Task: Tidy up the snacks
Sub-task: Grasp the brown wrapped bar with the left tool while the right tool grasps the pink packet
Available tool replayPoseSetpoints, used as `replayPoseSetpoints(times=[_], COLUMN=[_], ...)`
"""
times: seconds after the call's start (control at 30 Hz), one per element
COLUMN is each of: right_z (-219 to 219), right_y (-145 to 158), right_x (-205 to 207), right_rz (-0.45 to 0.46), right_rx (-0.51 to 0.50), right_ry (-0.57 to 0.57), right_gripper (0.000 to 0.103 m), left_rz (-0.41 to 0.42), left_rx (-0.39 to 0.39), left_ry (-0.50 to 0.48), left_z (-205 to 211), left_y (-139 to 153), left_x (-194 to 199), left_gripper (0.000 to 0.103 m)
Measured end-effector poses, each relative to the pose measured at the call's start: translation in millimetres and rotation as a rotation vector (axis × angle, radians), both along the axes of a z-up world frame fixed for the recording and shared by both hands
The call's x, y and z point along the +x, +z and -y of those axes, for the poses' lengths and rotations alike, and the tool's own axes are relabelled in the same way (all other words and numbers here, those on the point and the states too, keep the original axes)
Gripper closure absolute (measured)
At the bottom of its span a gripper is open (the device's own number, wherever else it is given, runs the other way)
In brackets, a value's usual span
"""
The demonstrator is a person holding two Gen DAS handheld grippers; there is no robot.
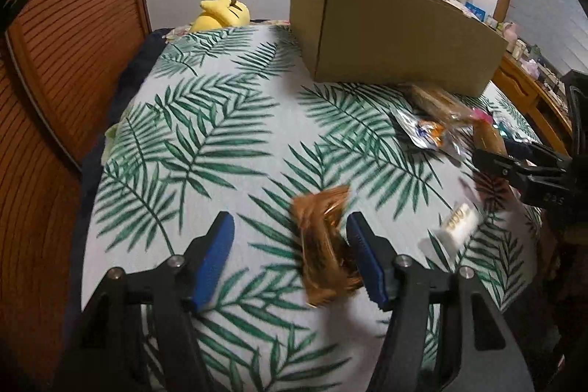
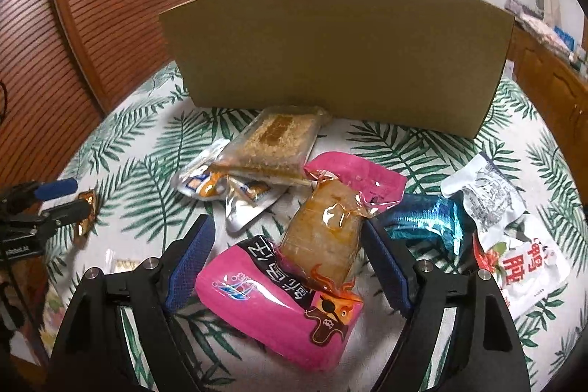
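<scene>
My left gripper (image 1: 290, 226) is open over the leaf-print cloth; a blurred gold-brown snack packet (image 1: 325, 245) lies between its fingers, close to the right pad (image 1: 367, 259). My right gripper (image 2: 284, 237) is open around a clear packet of tan snack (image 2: 323, 237) that lies on a pink packet (image 2: 279, 304). A brown cardboard box (image 2: 338, 61) stands behind the pile; in the left wrist view the box (image 1: 397, 32) is at the upper right. My left gripper (image 2: 58, 193) and the gold packet (image 2: 86, 212) show at the left of the right wrist view.
Around the right gripper lie a crumbly brown packet (image 2: 279, 142), silver sachets (image 2: 205, 179), a blue foil packet (image 2: 426, 219) and white printed packets (image 2: 514, 245). A small white packet (image 1: 459, 226) lies right of the left gripper. A yellow plush toy (image 1: 224, 13) sits at the far edge. Wooden slatted doors (image 1: 73, 61) stand left.
</scene>
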State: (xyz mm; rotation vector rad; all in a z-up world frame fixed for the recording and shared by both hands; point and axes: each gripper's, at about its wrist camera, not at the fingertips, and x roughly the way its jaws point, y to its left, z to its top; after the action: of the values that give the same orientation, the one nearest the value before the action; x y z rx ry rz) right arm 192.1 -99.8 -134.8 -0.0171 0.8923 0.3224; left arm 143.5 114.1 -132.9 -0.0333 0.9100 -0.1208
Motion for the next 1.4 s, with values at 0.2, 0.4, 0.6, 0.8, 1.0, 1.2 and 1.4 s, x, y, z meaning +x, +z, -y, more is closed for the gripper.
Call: replayPoseSetpoints(times=[0.2, 0.4, 0.6, 0.8, 1.0, 1.2, 1.4], right_z=[1.9, 2.9, 12.0, 21.6, 30.8, 35.8, 23.4], right_y=[1.5, 1.5, -1.8, -0.4, 8.9, 15.1, 3.6], right_x=[-8.3, -14.0, -14.9, -13.4, -9.8, 3.6, 5.1], right_rz=[-0.017, -0.043, -0.072, -0.094, -0.091, -0.105, -0.127], right_rx=[0.003, -0.009, 0.046, 0.124, 0.178, 0.161, 0.041], right_ry=[0.005, 0.007, 0.007, 0.002, -0.009, -0.027, -0.01], right_gripper=[0.024, 0.029, 0.029, 0.028, 0.022, 0.027, 0.045], left_rz=[0.006, 0.034, 0.038, 0.062, 0.06, 0.062, 0.063], left_rx=[-0.02, -0.06, -0.051, -0.059, -0.08, -0.084, -0.1], left_ry=[-0.035, -0.025, -0.024, -0.006, -0.014, -0.014, -0.02], left_z=[8.4, 9.3, 12.1, 10.2, 10.5, 11.4, 13.9], left_y=[-3.2, -1.7, -7.4, -7.9, -8.8, -9.2, -8.7], left_x=[-7.5, -12.3, -13.4, -14.5, -15.4, -15.6, -15.4], left_gripper=[0.056, 0.071, 0.081, 0.084, 0.084, 0.084, 0.084])
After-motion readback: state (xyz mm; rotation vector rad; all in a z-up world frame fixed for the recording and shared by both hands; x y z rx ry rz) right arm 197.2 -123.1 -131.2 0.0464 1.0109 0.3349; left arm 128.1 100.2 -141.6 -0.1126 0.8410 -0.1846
